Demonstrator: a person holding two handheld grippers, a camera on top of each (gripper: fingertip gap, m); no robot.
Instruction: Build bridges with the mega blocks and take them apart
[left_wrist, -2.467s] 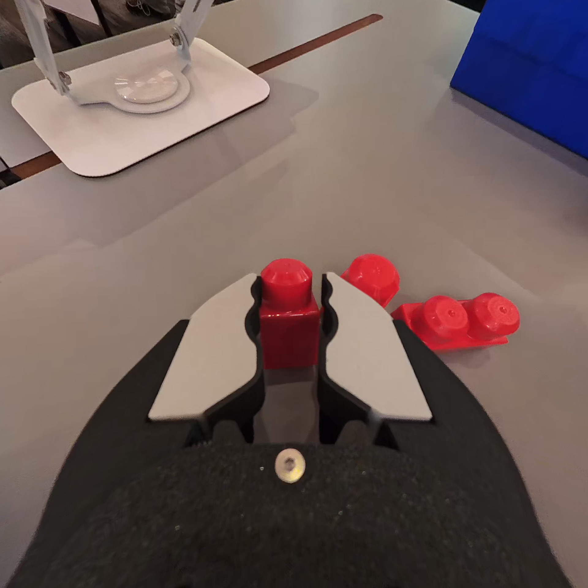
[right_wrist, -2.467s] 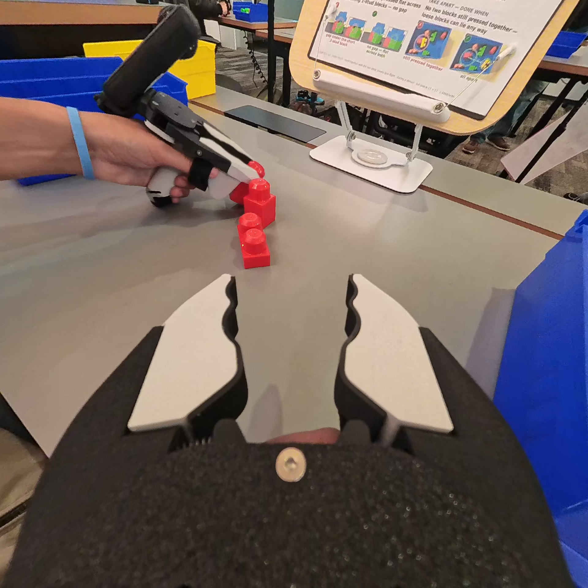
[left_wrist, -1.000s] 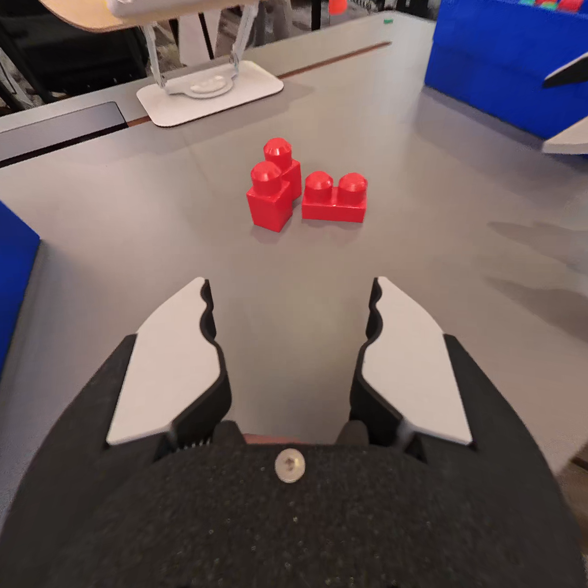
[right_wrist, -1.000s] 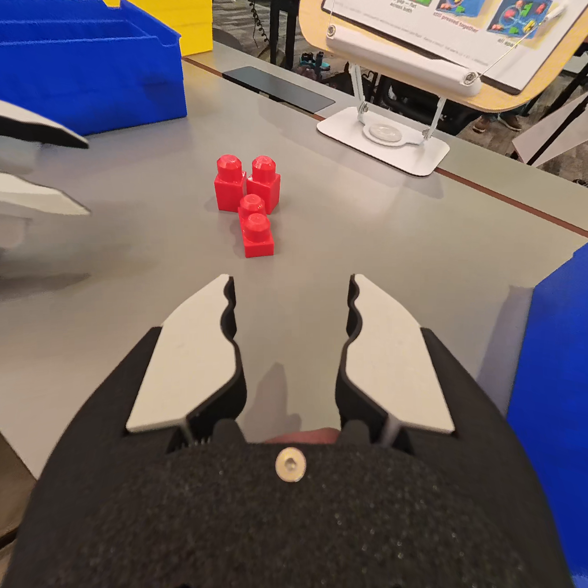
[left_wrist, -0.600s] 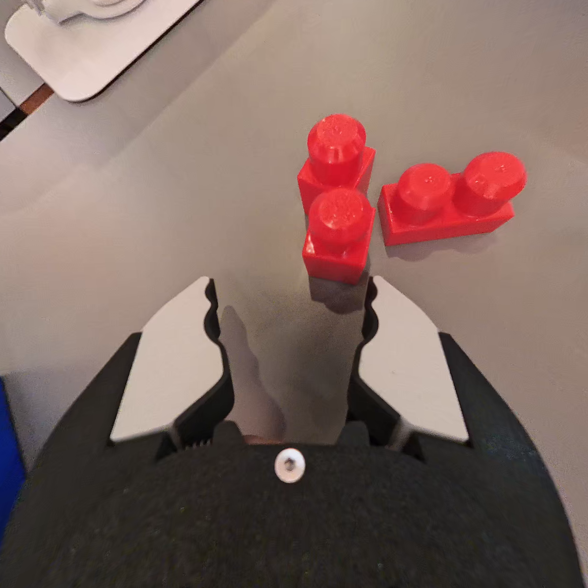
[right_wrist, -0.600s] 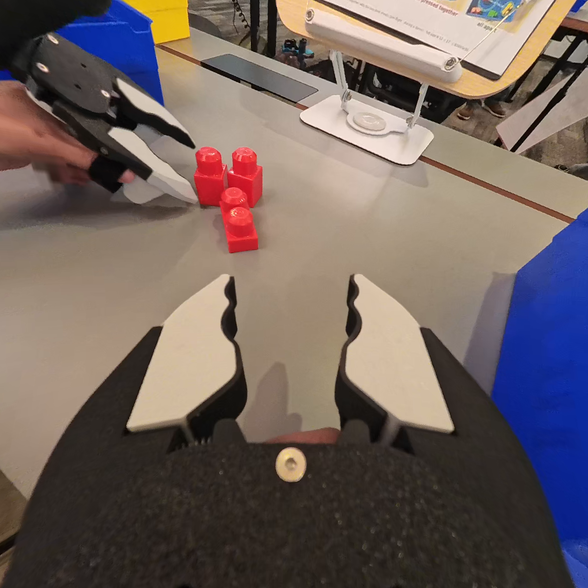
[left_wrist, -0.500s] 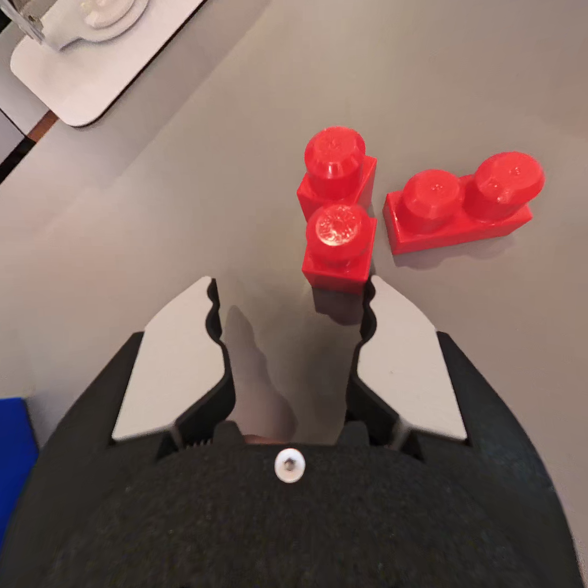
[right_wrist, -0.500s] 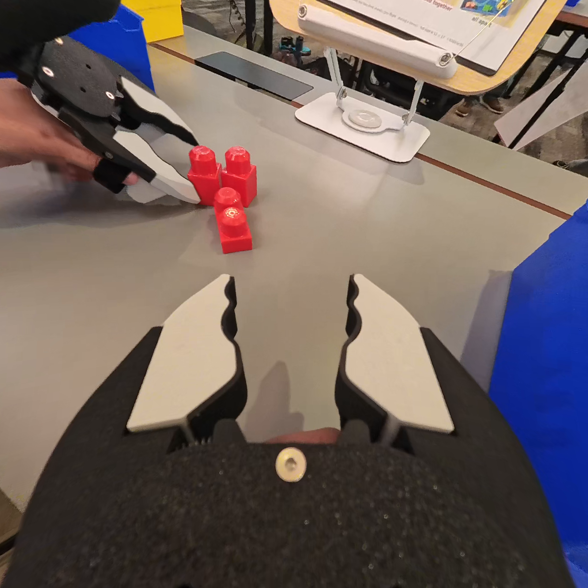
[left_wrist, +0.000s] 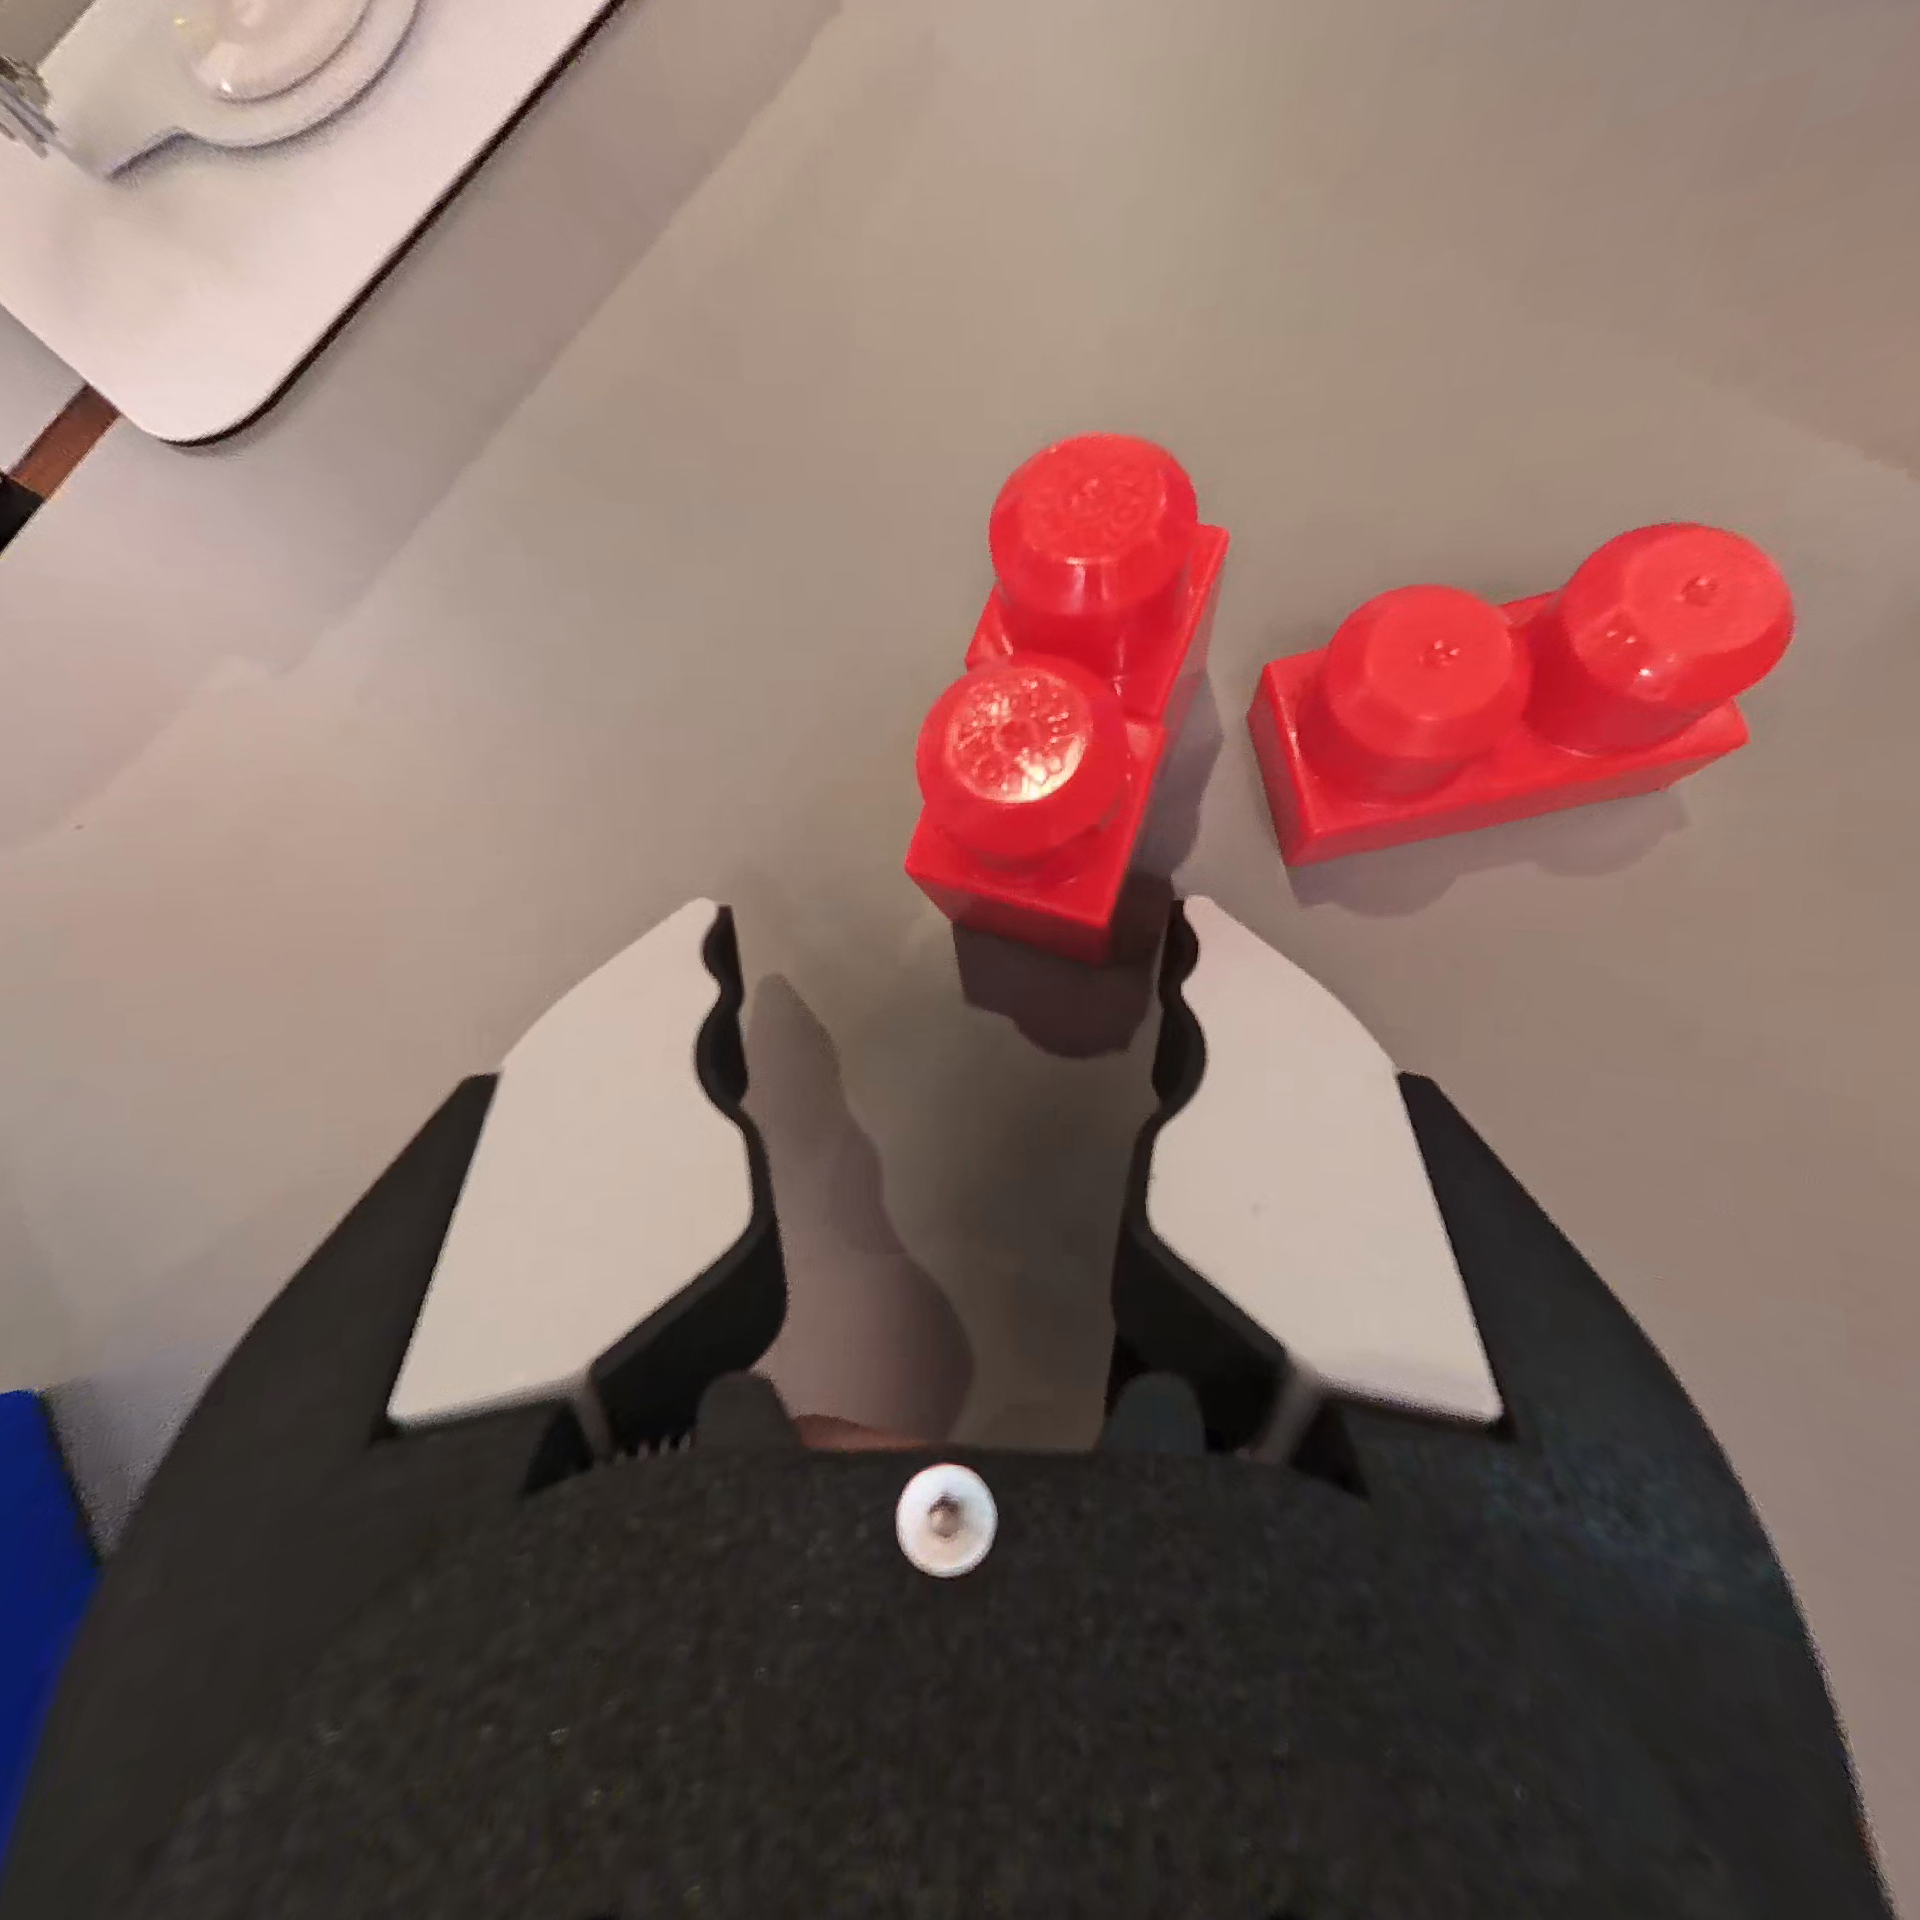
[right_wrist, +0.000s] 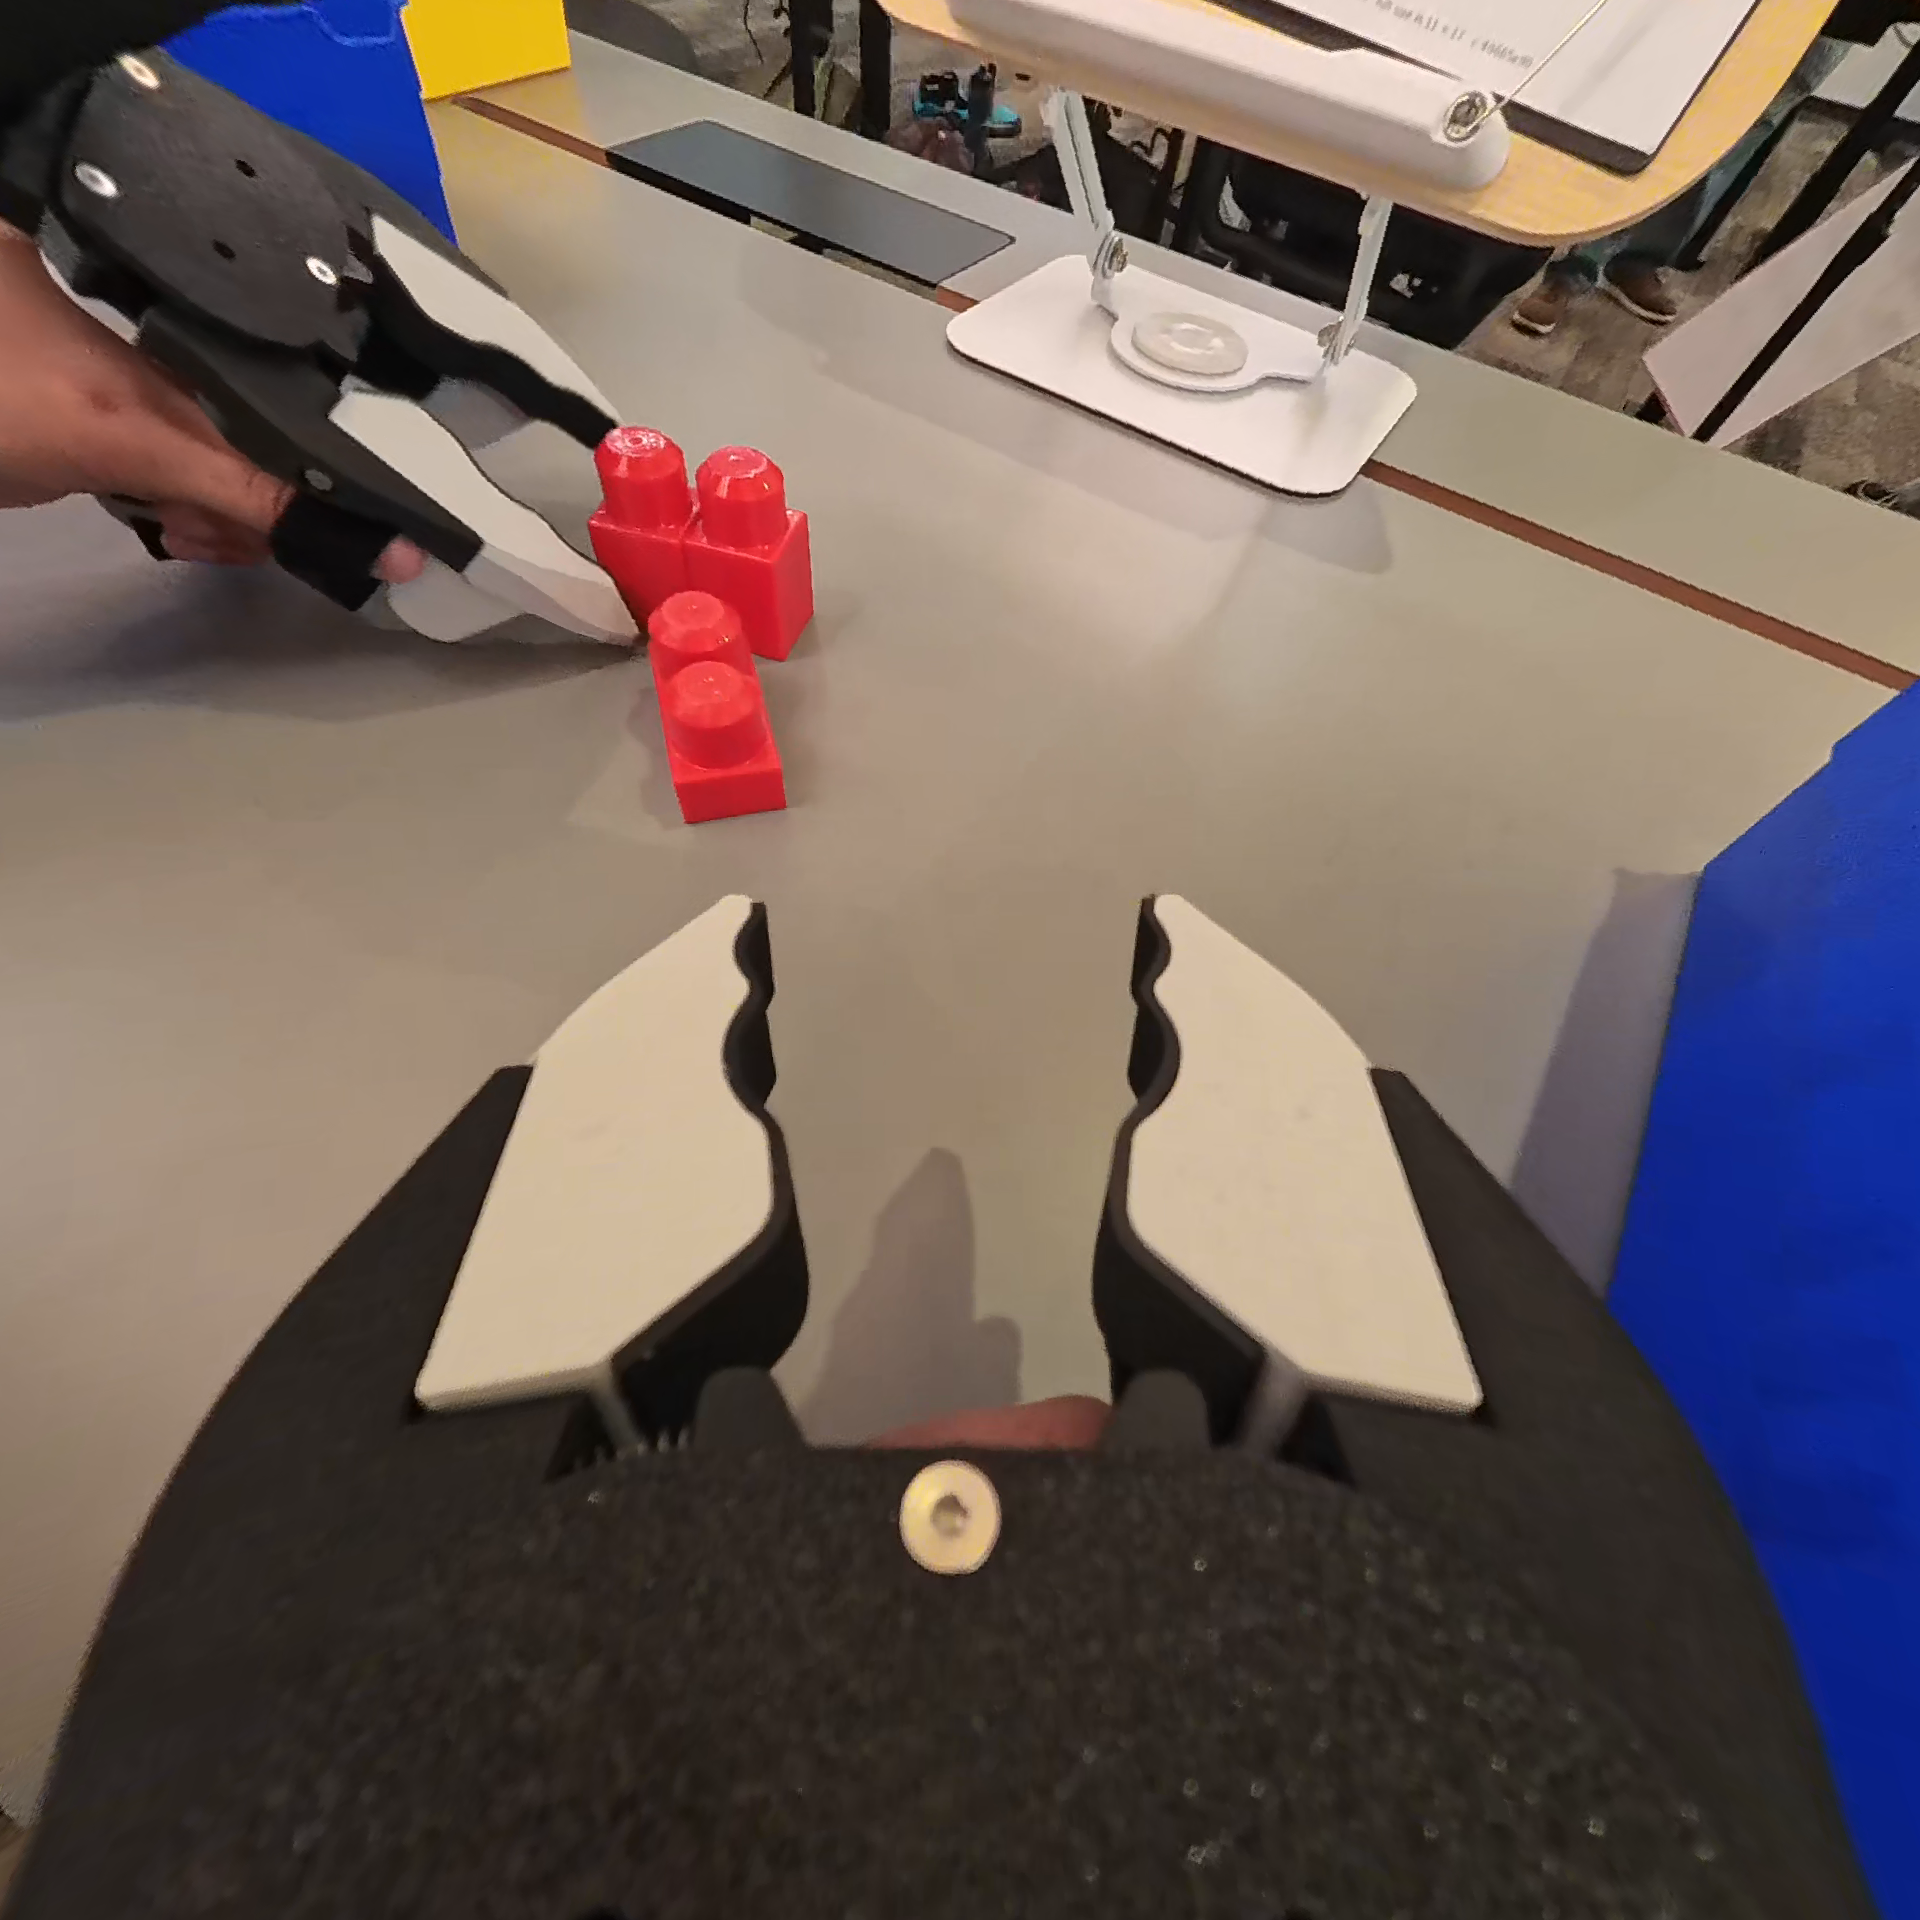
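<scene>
The three mega blocks, two single-stud blocks (left_wrist: 1023, 810) (left_wrist: 1101, 582) and one two-stud block (left_wrist: 1496, 727), are all plain bright red. The table (left_wrist: 520, 727) is grey. The gripper fingers (left_wrist: 613, 1143) are light grey with black edges. At the right of the right wrist view stands a blue bin (right_wrist: 1787, 1143).

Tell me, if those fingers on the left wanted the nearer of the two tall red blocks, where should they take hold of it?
Probably by the nearer tall block on its square body, below the stud. The flat free side walls suit the open left gripper, coming straight on from its own side. The far face touches the second tall block, so that way is shut. The flat two-stud block lies apart, leaving room for a finger.
</scene>
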